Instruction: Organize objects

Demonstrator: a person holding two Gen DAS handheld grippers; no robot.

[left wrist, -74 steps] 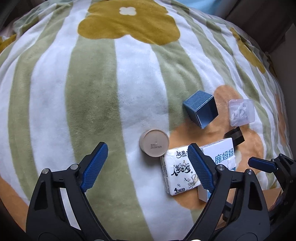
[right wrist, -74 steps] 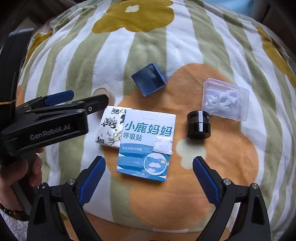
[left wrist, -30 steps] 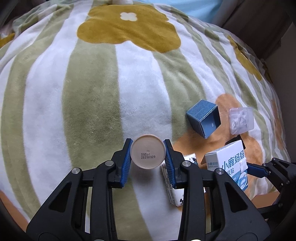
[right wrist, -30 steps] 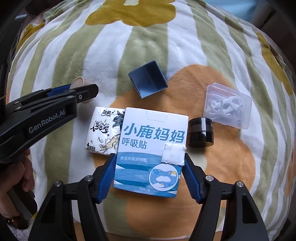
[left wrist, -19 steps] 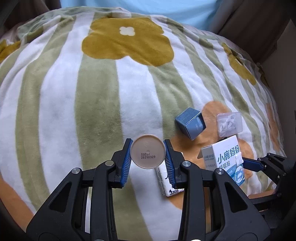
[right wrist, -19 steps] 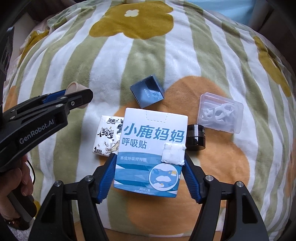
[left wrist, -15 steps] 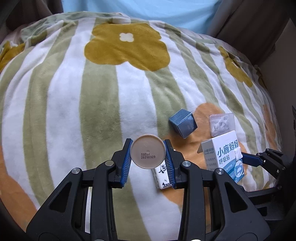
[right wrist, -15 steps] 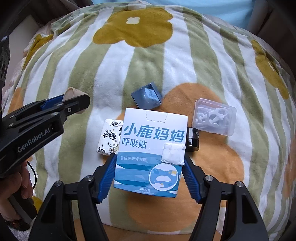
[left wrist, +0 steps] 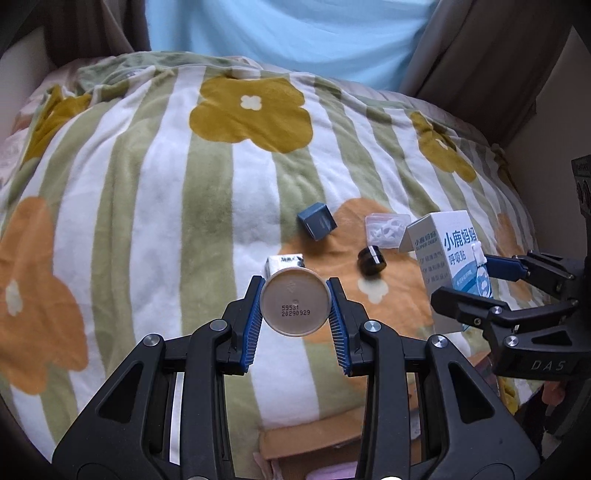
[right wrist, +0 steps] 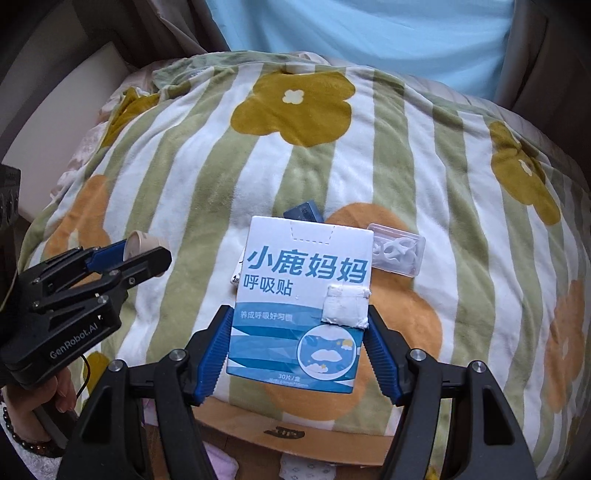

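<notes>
My left gripper (left wrist: pixel 295 308) is shut on a small round beige jar (left wrist: pixel 294 307), its printed base facing the camera, held above the striped flower blanket (left wrist: pixel 147 221). My right gripper (right wrist: pixel 297 332) is shut on a white and blue box with Chinese print (right wrist: pixel 303 295), lifted off the blanket; the box also shows in the left wrist view (left wrist: pixel 448 266). On the blanket lie a tissue pack (left wrist: pixel 284 260), a blue cube box (left wrist: pixel 317 220), a black jar (left wrist: pixel 371 260) and a clear plastic case (left wrist: pixel 386 230).
A cardboard box edge (right wrist: pixel 295 439) with pink and white cloth inside sits below the blanket's near edge. A light blue curtain (left wrist: pixel 277 33) hangs behind the bed. A pale wall or panel (left wrist: pixel 546 129) stands at the right.
Both grippers closed, the left on the beige jar and the right on the printed box, then lifted them and pulled back from the blanket. The other objects stayed in place.
</notes>
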